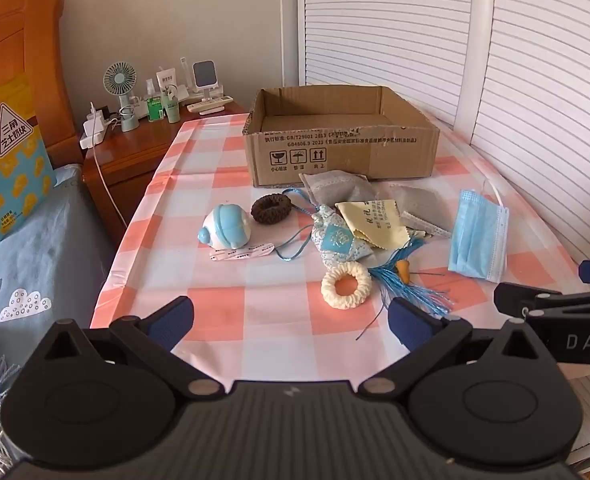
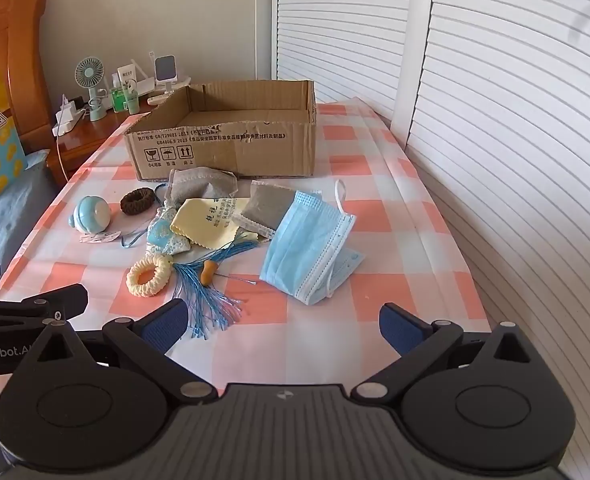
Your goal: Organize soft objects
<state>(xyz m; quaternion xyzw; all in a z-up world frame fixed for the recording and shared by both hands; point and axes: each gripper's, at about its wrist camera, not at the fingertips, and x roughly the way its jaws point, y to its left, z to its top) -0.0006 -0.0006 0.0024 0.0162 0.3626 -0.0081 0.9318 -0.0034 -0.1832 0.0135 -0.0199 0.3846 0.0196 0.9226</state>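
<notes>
1. Left wrist view: you are holding the left gripper [image 1: 291,322] tilted down over the near edge of the checked tablecloth [image 1: 231,312], its blue pads spread wide apart with nothing between them. The soft things are lying in a loose heap in front of the open cardboard box [image 1: 343,152], which is showing nothing inside from here: a cream ring [image 1: 346,285] nearest you, a brown ring [image 1: 271,209], a patterned sachet [image 1: 337,240] with a blue tassel [image 1: 411,284], a yellow cloth [image 1: 377,224], grey cloths [image 1: 337,190] and a face mask [image 1: 477,236]. A blue-and-white toy [image 1: 226,227] is sitting apart on the left.

2. Doing the step well, as I judge it: you are probably starting with the cream ring, since it is lying clear of the pile. Come down with one pad through its hole so the tassel strands are not caught too.

3. Right wrist view: you are holding the right gripper [image 2: 283,326] equally wide and empty, with the face mask [image 2: 309,246] straight ahead. This view is showing a second mask folded beneath the first and more of the box [image 2: 231,144] floor, bare as far as it shows. The left view alone is giving a clear look at the strip packet [image 1: 242,252] under the toy.
</notes>
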